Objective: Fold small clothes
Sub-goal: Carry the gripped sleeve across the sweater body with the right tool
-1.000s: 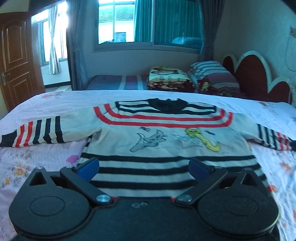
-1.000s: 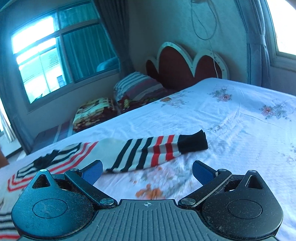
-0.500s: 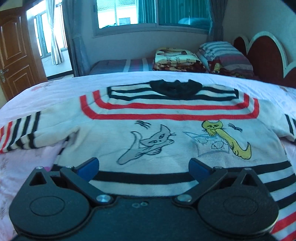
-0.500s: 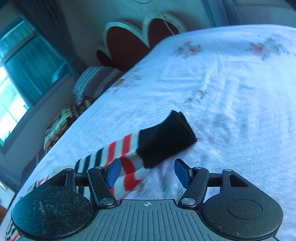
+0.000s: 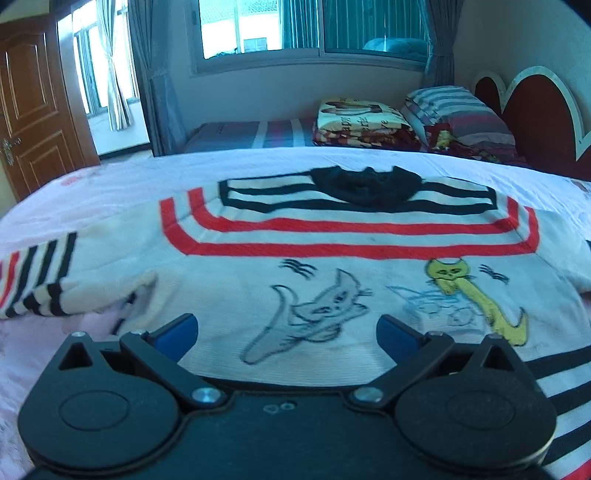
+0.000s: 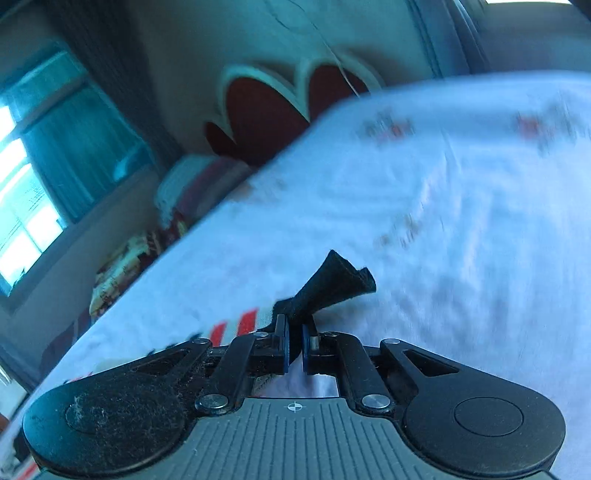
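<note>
- Sweater (image 5: 295, 266) lies flat, front up, across the bed (image 5: 110, 177).
- Right gripper (image 6: 294, 347) jaws pinch its black sleeve cuff (image 6: 332, 284).
- Left gripper (image 5: 286, 332) jaws gape wide, empty, over the sweater's body.

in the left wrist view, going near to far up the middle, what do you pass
left gripper → grey cat drawing → red stripes → black collar → bed sheet → folded patterned blanket → window
</note>
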A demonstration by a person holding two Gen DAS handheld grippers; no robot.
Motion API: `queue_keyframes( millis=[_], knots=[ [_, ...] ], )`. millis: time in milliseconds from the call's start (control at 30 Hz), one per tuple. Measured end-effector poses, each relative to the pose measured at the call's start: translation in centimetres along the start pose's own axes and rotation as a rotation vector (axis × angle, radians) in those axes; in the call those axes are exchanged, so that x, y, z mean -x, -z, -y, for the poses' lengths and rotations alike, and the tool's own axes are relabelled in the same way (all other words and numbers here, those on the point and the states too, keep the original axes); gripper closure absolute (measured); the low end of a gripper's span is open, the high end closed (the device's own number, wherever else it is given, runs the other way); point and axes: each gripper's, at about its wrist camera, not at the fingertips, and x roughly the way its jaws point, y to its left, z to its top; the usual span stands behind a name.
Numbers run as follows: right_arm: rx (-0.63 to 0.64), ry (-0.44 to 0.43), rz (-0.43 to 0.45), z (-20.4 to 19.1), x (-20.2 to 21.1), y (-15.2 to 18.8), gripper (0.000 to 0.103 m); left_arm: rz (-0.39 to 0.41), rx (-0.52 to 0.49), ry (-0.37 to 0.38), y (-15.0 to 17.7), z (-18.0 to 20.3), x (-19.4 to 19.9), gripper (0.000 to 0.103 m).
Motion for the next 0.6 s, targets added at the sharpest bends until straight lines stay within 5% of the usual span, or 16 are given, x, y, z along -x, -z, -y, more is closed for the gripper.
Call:
queue_keyframes(
  millis=[67, 333, 600],
  knots=[
    [-0.068, 0.059, -0.113, 1.3, -2.0, 0.7, 0.098, -0.029, -0.018, -0.012, 0.2, -0.6, -0.3, 0.001],
    [0.058, 0.073, -0.047, -2.6, 0.0, 0.0, 0.098, -0.052, 0.015, -0.008, 1.2, -3.6, 0.0, 0.001],
    [0.283, -0.169, -0.039, -14.5, -0.4, 2.2, 0.098, -0.055, 0.128, -0.054, 1.2, -7.8, -0.2, 0.001]
  ],
)
